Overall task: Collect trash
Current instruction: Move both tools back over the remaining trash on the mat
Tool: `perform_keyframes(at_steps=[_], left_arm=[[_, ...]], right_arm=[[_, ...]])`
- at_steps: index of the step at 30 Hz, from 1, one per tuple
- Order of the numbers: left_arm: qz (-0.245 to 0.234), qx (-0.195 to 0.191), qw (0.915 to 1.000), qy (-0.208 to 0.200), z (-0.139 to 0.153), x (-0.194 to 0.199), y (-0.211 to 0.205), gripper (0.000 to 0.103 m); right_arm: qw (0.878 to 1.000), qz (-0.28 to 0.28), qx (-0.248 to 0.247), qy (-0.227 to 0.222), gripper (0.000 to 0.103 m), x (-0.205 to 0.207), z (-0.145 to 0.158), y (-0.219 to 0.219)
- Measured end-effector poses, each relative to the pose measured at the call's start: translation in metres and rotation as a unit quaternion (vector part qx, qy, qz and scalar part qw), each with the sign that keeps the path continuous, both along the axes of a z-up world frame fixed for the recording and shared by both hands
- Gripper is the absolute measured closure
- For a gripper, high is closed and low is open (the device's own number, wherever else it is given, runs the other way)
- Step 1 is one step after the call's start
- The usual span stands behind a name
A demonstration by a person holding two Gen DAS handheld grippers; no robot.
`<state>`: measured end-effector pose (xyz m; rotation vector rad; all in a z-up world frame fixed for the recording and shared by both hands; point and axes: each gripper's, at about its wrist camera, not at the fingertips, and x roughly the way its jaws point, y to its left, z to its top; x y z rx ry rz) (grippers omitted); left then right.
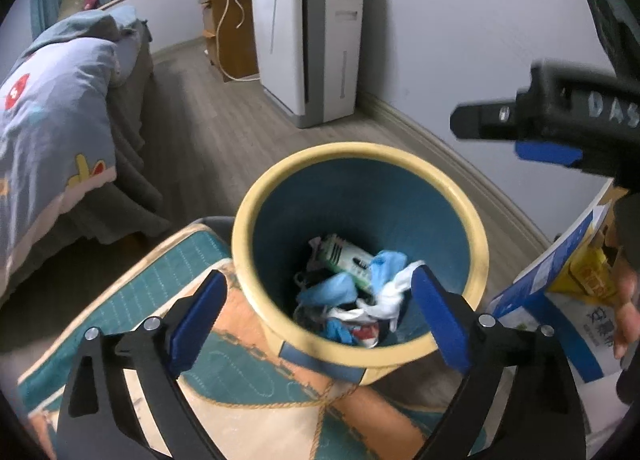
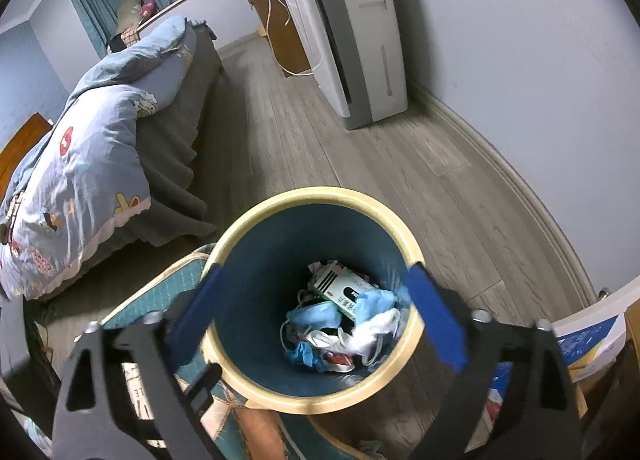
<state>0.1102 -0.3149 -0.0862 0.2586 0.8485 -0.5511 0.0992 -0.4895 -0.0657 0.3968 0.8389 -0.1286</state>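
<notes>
My left gripper [image 1: 320,308] is spread wide, nothing btwn the blue pads, hanging over the trash bin [image 1: 256,195]. Right gripper [image 2: 316,320] same: jaws wide, empty, above the bin's mouth. In the left view I also see the right gripper off to the right side of the bin. Trash [image 1: 352,292] sits at the bin's bottom: blue and white crumpled bits plus a green-white carton [image 2: 340,290]. Bin stands w/ a patterned mat [image 1: 168,284] just beside it. Farther out: bed [image 2: 100,147] at left, white appliance [image 2: 352,39] by the wall.
</notes>
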Motion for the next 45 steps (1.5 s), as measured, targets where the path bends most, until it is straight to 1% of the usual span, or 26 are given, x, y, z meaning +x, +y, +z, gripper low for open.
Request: perform_keyframes(at_steps=[1, 4, 7, 11, 13, 18, 20, 21, 23, 25, 27, 30, 33, 35, 38, 40, 42, 45], left_arm=[[0.002, 0.002, 1.0000, -0.002, 0.001, -0.001, 0.003, 0.010], [0.015, 0.002, 0.9999, -0.005, 0.008, -0.005, 0.016, 0.009], [0.031, -0.004, 0.9995, -0.005, 0.017, -0.008, 0.034, 0.008], [0.057, -0.002, 0.9983, -0.012, 0.034, -0.016, 0.064, 0.008], [0.071, 0.001, 0.9973, -0.018, 0.047, -0.023, 0.082, 0.008], [0.101, 0.024, 0.9940, -0.033, 0.074, -0.048, 0.139, 0.007], [0.116, 0.040, 0.9918, -0.035, 0.078, -0.058, 0.162, 0.007], [0.125, 0.051, 0.9901, -0.037, 0.078, -0.064, 0.175, 0.007], [0.146, 0.060, 0.9870, -0.028, 0.078, -0.072, 0.200, 0.007], [0.163, 0.053, 0.9849, -0.025, 0.077, -0.079, 0.217, 0.007], [0.177, 0.034, 0.9834, -0.024, 0.078, -0.081, 0.235, 0.007], [0.196, 0.032, 0.9799, -0.020, 0.075, -0.085, 0.257, 0.007], [0.209, 0.030, 0.9773, -0.016, 0.072, -0.086, 0.276, 0.007], [0.218, 0.026, 0.9755, -0.014, 0.070, -0.088, 0.289, 0.007], [0.229, 0.025, 0.9730, -0.008, 0.065, -0.088, 0.308, 0.007], [0.238, 0.033, 0.9708, -0.004, 0.059, -0.086, 0.322, 0.007], [0.252, 0.042, 0.9669, 0.003, 0.050, -0.084, 0.336, 0.007], [0.273, 0.045, 0.9609, 0.017, 0.040, -0.082, 0.359, 0.007]], right_arm=[[1.000, 0.000, -0.004, -0.001, 0.006, 0.000, 0.002, 0.002], [1.000, 0.002, -0.021, 0.002, 0.006, -0.001, 0.007, 0.012], [1.000, 0.004, -0.022, 0.001, 0.006, -0.002, 0.013, 0.020], [1.000, 0.007, -0.027, -0.001, 0.006, -0.004, 0.021, 0.031], [1.000, 0.017, -0.024, -0.006, 0.006, -0.006, 0.026, 0.039], [0.999, 0.036, -0.019, -0.018, 0.006, -0.007, 0.037, 0.062], [0.998, 0.053, -0.016, -0.019, 0.006, -0.005, 0.040, 0.078], [0.998, 0.061, -0.019, -0.020, 0.006, -0.005, 0.041, 0.086], [0.996, 0.080, -0.032, -0.020, 0.006, -0.004, 0.043, 0.105], [0.994, 0.097, -0.042, -0.020, 0.006, -0.002, 0.043, 0.124], [0.993, 0.110, -0.041, -0.019, 0.006, 0.000, 0.042, 0.140], [0.991, 0.128, -0.027, -0.012, 0.006, 0.002, 0.038, 0.163], [0.988, 0.150, -0.031, -0.008, 0.006, 0.002, 0.034, 0.188], [0.984, 0.173, -0.046, -0.005, 0.006, 0.002, 0.031, 0.212], [0.978, 0.199, -0.054, 0.003, 0.006, 0.003, 0.024, 0.239], [0.974, 0.220, -0.060, 0.014, 0.006, 0.004, 0.016, 0.260], [0.969, 0.236, -0.070, 0.023, 0.006, 0.004, 0.010, 0.278], [0.960, 0.264, -0.086, 0.036, 0.006, 0.006, -0.002, 0.308]])
